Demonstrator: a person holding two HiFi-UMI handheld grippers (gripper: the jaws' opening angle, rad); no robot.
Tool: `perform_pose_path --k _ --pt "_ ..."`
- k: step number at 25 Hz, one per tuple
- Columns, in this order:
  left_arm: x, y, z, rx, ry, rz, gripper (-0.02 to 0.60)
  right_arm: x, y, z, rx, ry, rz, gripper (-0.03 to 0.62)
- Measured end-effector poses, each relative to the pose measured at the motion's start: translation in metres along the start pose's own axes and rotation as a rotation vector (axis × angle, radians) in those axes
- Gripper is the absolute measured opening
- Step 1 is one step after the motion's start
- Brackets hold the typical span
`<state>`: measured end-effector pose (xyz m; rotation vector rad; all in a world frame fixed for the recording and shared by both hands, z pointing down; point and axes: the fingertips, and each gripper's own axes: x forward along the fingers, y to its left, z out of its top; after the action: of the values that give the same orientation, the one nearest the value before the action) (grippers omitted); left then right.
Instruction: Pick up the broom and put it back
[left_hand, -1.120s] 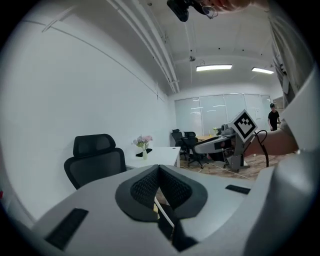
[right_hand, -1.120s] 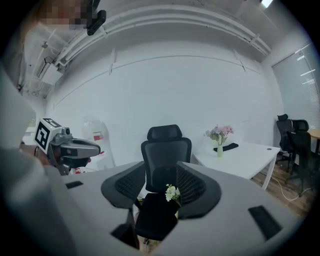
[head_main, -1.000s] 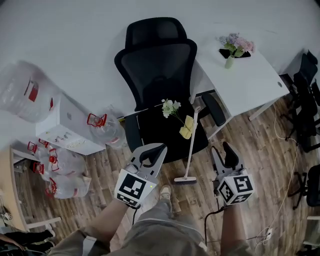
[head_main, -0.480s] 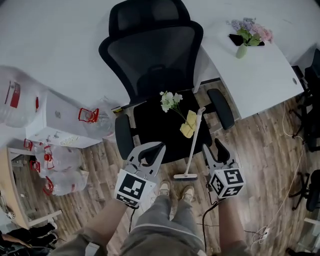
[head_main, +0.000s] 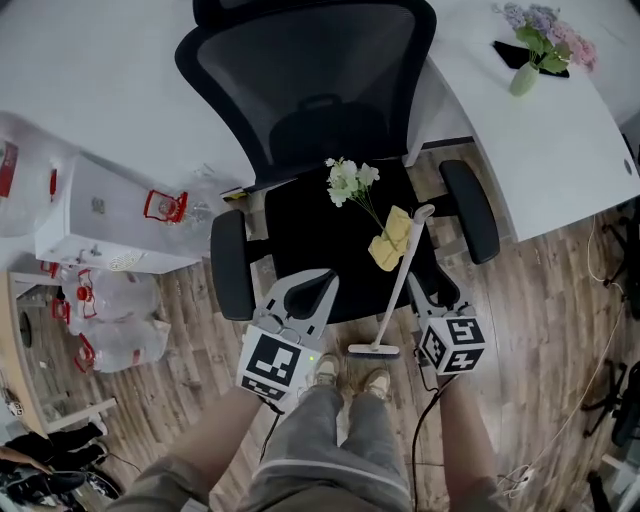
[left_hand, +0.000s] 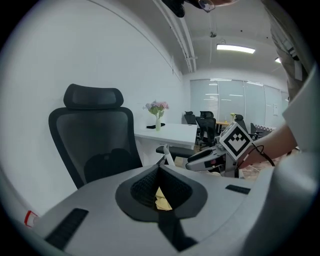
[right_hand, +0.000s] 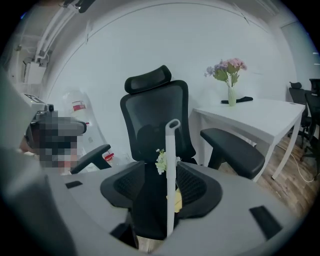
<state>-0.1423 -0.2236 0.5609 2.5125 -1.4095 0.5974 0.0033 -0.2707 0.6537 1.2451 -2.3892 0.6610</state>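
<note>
A white broom (head_main: 403, 280) leans on the front of the black office chair's seat (head_main: 300, 235), its head (head_main: 373, 350) on the wood floor. In the right gripper view the handle (right_hand: 171, 190) stands upright in line with the gap of my right gripper (right_hand: 161, 168). Its jaws are opening and the pads do not press on the handle. From the head view my right gripper (head_main: 428, 290) is just right of the handle. My left gripper (head_main: 322, 280) hangs left of the broom, over the seat's front edge, its tips (left_hand: 160, 167) together and nothing held.
A sprig of white flowers (head_main: 350, 180) and a yellow cloth (head_main: 392, 238) lie on the seat. A white desk (head_main: 520, 130) with a vase of flowers (head_main: 545, 40) stands at the right. Water bottles (head_main: 110, 320) and a white cabinet (head_main: 100, 215) sit at the left.
Both grippers have come down and forward toward the chair and the broom. The chair fills more of the head view. The broom has not moved.
</note>
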Motion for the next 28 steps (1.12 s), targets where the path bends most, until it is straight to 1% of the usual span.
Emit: perform_pose_path --k 4,7,12,15,17,18,23,26,28 --pt "0.018 0.003 -0.032 -0.022 0.020 0.005 0.015 0.029 -0.008 -0.024 0.012 0.019 0.013 0.207" --pt "0.029 0.006 -0.051 -0.020 0.031 0.008 0.015 0.046 -0.010 -0.037 0.009 0.017 0.019 0.207" --pt "0.043 0.012 -0.072 -0.015 0.033 0.024 0.015 0.075 -0.017 -0.056 -0.007 0.016 0.009 0.207" --pt "0.044 0.012 -0.080 -0.006 0.032 0.027 0.015 0.083 -0.021 -0.057 -0.007 -0.015 -0.006 0.196" --pt "0.042 0.012 -0.084 -0.006 0.033 0.031 0.015 0.083 -0.022 -0.055 -0.003 -0.035 -0.013 0.146" --pt "0.040 0.012 -0.085 -0.007 0.035 0.034 0.015 0.082 -0.022 -0.054 -0.003 -0.036 -0.016 0.106" --pt "0.026 0.008 -0.080 -0.006 0.039 0.038 0.015 0.061 -0.017 -0.056 -0.015 0.003 -0.026 0.106" --pt "0.010 0.004 -0.078 0.012 0.060 0.049 0.015 0.037 -0.008 -0.060 -0.045 0.023 -0.020 0.106" --pt "-0.003 0.000 -0.076 0.006 0.077 0.051 0.015 0.017 -0.002 -0.061 -0.062 0.028 -0.020 0.104"
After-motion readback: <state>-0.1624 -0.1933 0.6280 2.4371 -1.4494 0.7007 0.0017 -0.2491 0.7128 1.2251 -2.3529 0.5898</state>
